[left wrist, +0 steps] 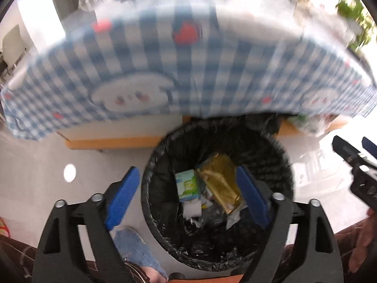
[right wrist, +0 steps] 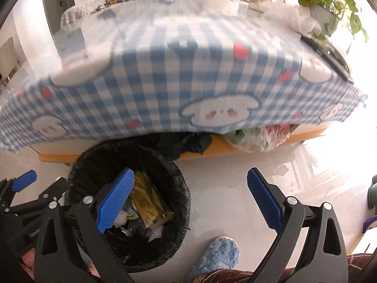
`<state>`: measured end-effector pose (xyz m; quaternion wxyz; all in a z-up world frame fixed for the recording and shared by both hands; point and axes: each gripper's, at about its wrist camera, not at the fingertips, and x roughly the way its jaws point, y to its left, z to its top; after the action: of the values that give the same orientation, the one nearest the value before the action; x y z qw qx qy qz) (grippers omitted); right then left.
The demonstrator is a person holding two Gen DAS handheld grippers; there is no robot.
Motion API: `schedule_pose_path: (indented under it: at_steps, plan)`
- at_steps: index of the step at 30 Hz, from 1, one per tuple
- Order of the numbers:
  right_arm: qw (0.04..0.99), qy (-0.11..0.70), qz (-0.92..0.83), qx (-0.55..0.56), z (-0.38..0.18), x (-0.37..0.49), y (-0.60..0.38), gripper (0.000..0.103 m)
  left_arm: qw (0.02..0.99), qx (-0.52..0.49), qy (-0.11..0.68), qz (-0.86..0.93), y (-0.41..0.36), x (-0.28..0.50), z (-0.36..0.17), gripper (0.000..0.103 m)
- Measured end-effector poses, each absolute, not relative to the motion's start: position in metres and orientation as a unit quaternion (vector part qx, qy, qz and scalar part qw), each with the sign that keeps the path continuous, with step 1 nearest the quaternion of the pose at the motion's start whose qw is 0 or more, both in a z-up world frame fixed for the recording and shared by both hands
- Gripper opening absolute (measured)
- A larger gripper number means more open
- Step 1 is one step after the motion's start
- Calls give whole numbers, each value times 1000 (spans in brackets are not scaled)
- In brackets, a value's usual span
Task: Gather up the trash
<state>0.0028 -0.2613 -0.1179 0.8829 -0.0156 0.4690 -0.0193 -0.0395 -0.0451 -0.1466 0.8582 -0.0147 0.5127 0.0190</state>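
A black-lined trash bin stands on the floor in front of the table. Inside lie a yellow wrapper, a green and white carton and crumpled white paper. My left gripper hangs open above the bin, nothing between its blue pads. In the right wrist view my right gripper is open and empty over the bin's right rim; the left gripper shows at the lower left. In the left wrist view the right gripper pokes in at the right edge.
A low table under a blue and white checked cloth overhangs the bin's far side. Bagged clutter sits on the shelf beneath it. A person's blue slippers rest beside the bin. A potted plant stands at the table's far right.
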Motion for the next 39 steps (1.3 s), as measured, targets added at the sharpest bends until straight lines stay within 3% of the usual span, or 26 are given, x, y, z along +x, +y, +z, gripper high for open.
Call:
schedule_pose_path:
  at_steps: [4,15,39]
  plan:
    - [896,444,-7,-18,-88,-3,-254,93,881,-16,472,15,-41,-51,-103,97]
    - [916,399,18,-16,-21,-35,-244,93,904,-38,425,34,-13,-82,-27,97]
    - [911,410,44,-28,-18,-54,-226,93,900,-43,434,14,3,-98,-28,97]
